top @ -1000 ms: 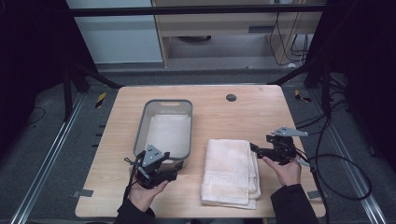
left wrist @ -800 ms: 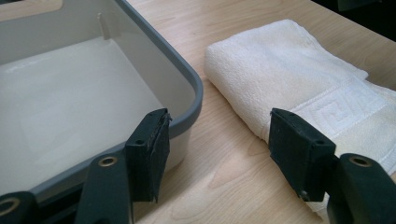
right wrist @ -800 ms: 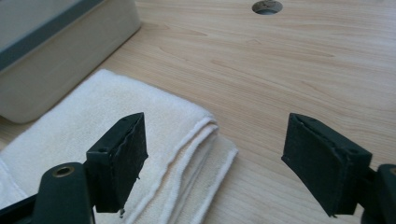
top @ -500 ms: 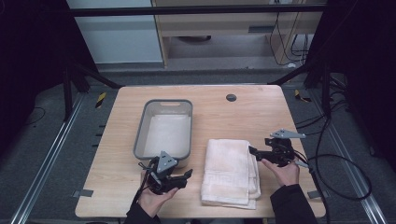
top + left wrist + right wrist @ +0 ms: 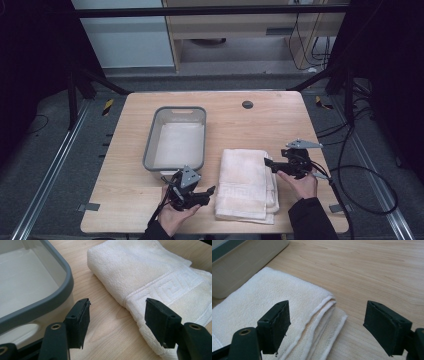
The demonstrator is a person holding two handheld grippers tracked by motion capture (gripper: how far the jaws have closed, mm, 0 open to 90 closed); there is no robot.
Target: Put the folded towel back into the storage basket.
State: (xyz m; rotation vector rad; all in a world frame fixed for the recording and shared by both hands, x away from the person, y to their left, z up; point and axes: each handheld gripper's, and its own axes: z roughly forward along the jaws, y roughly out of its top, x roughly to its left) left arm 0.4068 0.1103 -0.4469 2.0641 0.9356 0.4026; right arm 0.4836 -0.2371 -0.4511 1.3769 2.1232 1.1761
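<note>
Folded white towel [image 5: 247, 184] at lower centre of the pale wooden worktop [image 5: 260, 120], flanked by the left hand-held gripper [image 5: 209, 192] and right hand-held gripper [image 5: 268, 163], both wide open and empty, grey tub [image 5: 176, 138] upper left, dark floor around.

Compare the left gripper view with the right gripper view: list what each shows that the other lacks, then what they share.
Left gripper view alone: the dark grey rim of the tub with its pale inside, close beside the left gripper, and the key-pattern band woven across the towel.

Right gripper view alone: the towel's stacked folded edges at one corner, and a wide stretch of bare table beyond the right gripper.

Both: the folded white towel on the wooden table, the tub's pale wall, and a pair of black fingers standing wide apart with nothing between them.
</note>
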